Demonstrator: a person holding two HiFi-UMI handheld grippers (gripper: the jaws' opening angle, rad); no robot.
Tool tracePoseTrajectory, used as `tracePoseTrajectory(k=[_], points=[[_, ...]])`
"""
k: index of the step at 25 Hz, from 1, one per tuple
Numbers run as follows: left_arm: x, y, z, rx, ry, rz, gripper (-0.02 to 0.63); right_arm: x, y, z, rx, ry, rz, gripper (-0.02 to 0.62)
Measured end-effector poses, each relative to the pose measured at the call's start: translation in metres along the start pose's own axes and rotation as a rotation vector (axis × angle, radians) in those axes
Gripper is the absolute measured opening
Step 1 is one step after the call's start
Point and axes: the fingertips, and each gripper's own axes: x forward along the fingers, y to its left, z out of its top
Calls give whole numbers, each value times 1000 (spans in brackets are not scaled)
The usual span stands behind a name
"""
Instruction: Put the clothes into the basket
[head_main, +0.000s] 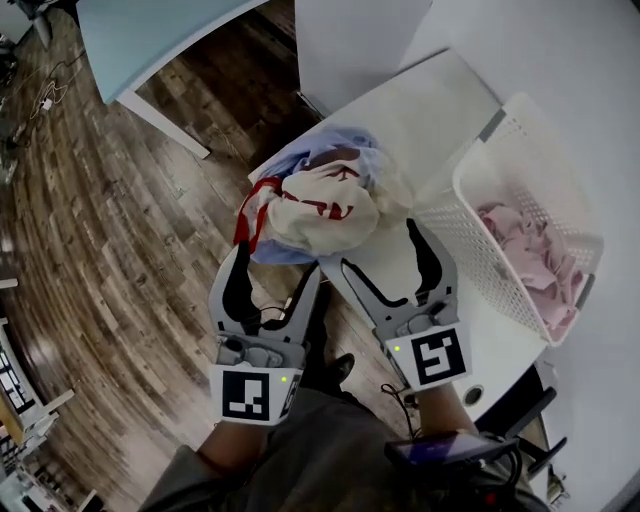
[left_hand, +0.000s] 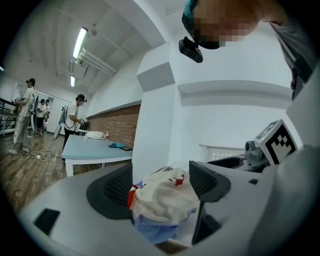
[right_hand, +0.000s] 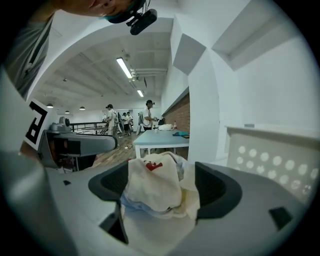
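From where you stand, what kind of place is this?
Probably an open lab or workshop hall, not a home: long ceiling strip lights, a brick wall, and several people standing by a blue table.

Clothes heap: crumpled cream cloth with red print (head_main: 320, 205), soft, matt and heavily creased. Under it lies a pale blue cloth (head_main: 280, 248), thinner-looking and also matt.
Basket: white plastic basket (head_main: 455, 235) with smooth walls pierced by rows of small holes and a faint sheen.
Basket contents: rumpled pink cloth (head_main: 530, 255), soft and matt.
Table: white tabletop (head_main: 420, 110), smooth and matt.
Floor: dark brown wooden plank floor (head_main: 110, 220), visibly grained, with a slight gloss.
Grippers: left gripper (head_main: 275, 262) and right gripper (head_main: 382, 247), smooth matt grey plastic. Their black pads (left_hand: 117, 187) are finely ribbed and dull.
Marker cubes (head_main: 245, 395): flat black-and-white printed faces, matt.
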Motion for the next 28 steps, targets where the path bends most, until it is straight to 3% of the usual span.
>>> tracePoseTrajectory(k=[3, 6, 10, 14, 17, 20, 22, 24, 28], points=[[19, 8, -31, 13, 72, -20, 394, 27, -10, -24, 8, 48, -4, 478], [34, 19, -56, 25, 131, -47, 449, 49, -16, -44, 14, 108, -3, 507], [57, 34, -80, 33, 195, -82, 493, 73, -29, -67, 23, 191, -16, 515], [72, 34, -114, 33, 308, -146, 497, 89, -30, -89, 64, 253, 5, 514], [77, 34, -125, 30, 342, -160, 495, 96, -28, -99, 94, 273, 31, 507], [80, 27, -125, 90, 355, -184, 429, 100, -20, -97, 76, 264, 76, 414], [80, 19, -122, 124, 351, -201, 305, 101, -12, -93, 59, 248, 96, 320], [81, 12, -120, 137, 343, -218, 229, 101, -4, -91, 49, 234, 109, 226], [77, 5, -115, 118, 329, -239, 163, 94, 5, -85, 49, 190, 115, 136]])
